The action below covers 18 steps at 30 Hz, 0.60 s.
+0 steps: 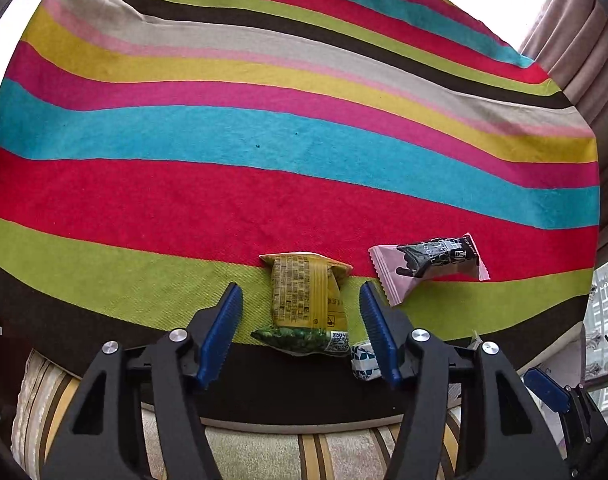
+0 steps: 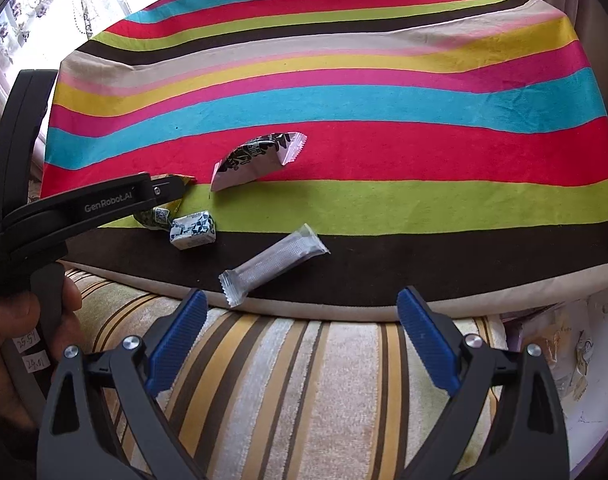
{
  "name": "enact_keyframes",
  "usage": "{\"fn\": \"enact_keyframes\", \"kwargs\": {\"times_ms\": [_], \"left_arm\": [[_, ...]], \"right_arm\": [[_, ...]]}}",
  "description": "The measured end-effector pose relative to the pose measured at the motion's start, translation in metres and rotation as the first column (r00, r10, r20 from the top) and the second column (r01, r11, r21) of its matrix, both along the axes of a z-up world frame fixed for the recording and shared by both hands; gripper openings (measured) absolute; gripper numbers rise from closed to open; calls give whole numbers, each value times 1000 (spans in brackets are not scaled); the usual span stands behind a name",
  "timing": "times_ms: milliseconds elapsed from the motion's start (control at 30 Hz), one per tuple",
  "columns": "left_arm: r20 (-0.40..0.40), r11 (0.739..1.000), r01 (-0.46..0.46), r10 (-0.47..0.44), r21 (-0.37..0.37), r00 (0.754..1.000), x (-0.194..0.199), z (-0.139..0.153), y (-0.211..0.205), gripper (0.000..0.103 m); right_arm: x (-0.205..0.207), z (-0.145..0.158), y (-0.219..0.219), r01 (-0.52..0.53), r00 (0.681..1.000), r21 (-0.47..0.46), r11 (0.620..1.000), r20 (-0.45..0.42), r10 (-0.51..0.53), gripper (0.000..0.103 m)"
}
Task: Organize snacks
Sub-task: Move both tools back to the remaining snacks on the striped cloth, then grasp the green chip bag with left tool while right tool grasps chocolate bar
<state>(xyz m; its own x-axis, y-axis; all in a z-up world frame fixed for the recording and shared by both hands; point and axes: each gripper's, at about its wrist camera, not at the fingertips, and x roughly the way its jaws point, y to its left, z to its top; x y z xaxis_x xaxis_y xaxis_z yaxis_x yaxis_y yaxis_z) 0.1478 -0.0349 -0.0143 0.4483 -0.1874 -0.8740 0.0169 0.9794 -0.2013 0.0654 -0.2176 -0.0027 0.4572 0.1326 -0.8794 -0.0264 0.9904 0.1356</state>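
A yellow snack packet [image 1: 304,296] lies on the green stripe of the striped cloth [image 1: 264,184]. My left gripper [image 1: 300,292] stands open around it, with a gap between each blue pad and the packet. A green packet [image 1: 300,340] lies just under the yellow one. A small white-and-blue box [image 1: 363,360] sits by the right finger. To the right lies a pink-and-black packet [image 1: 431,264]. My right gripper [image 2: 302,296] is open with nothing in it, above the cushion edge. It sits just short of a silver bar packet [image 2: 274,266].
The cloth covers a raised surface whose front edge meets a striped sofa cushion [image 2: 304,380]. Curtains [image 1: 575,40] hang at the far right. A person's hand [image 2: 8,340] holds the left gripper's handle at the left of the right wrist view.
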Motion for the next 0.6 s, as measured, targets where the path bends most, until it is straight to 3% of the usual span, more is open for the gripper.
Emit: {"fn": "enact_keyframes", "kwargs": {"times_ms": [100, 233, 467, 600], "left_arm": [[7, 999, 11, -11, 34, 1000, 3, -1, -6, 51], [19, 997, 4, -5, 76, 1000, 6, 0, -10, 33], [40, 997, -20, 17, 68, 999, -5, -2, -5, 32], [55, 997, -77, 76, 24, 996, -12, -2, 8, 32]], "right_arm": [[8, -1, 1, 6, 1000, -5, 1000, -2, -6, 96], [14, 1, -1, 32, 999, 9, 999, 17, -32, 96], [33, 6, 8, 19, 999, -26, 999, 45, -18, 96], [48, 10, 17, 0, 997, -49, 999, 71, 4, 96]]}}
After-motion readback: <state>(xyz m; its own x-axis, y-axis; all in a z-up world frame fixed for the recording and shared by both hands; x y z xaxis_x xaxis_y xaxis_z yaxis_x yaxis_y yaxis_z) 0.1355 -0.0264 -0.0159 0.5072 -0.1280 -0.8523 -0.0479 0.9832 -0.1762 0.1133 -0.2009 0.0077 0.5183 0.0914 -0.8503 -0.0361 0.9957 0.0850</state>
